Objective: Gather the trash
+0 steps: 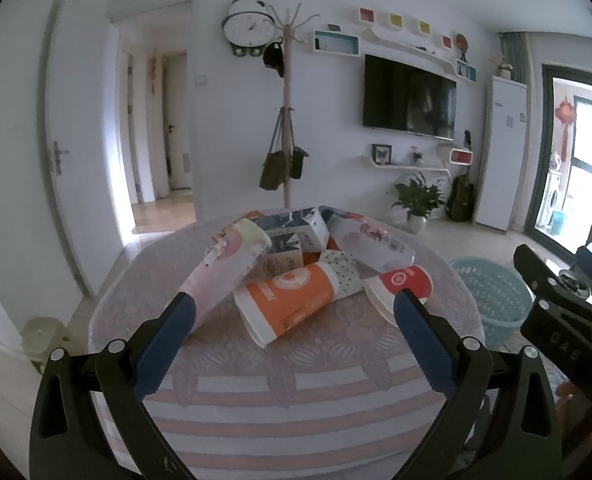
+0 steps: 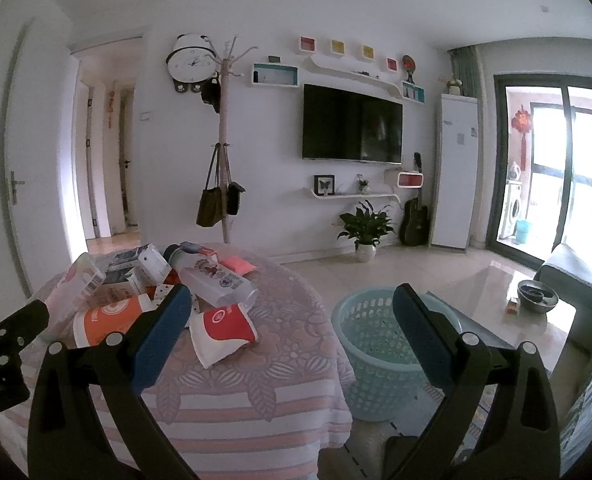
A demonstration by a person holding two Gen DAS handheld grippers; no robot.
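A pile of trash lies on a round table (image 1: 279,368) with a striped pink cloth: an orange paper cup (image 1: 291,300) on its side, a red and white cup (image 1: 404,284), a pink bottle (image 1: 223,272), a clear bottle (image 1: 372,240) and small cartons (image 1: 291,240). My left gripper (image 1: 293,304) is open, its fingers either side of the orange cup, just short of it. My right gripper (image 2: 291,300) is open and empty, to the right of the table, above the light blue basket (image 2: 380,364). The red cup (image 2: 225,328) and the orange cup (image 2: 107,320) show in the right wrist view.
The light blue basket (image 1: 492,300) stands on the floor right of the table. A glass coffee table (image 2: 528,316) with a bowl and a sofa (image 2: 580,280) are at the right. A coat stand (image 1: 285,136), a plant (image 1: 416,204) and a TV (image 1: 410,98) are by the far wall.
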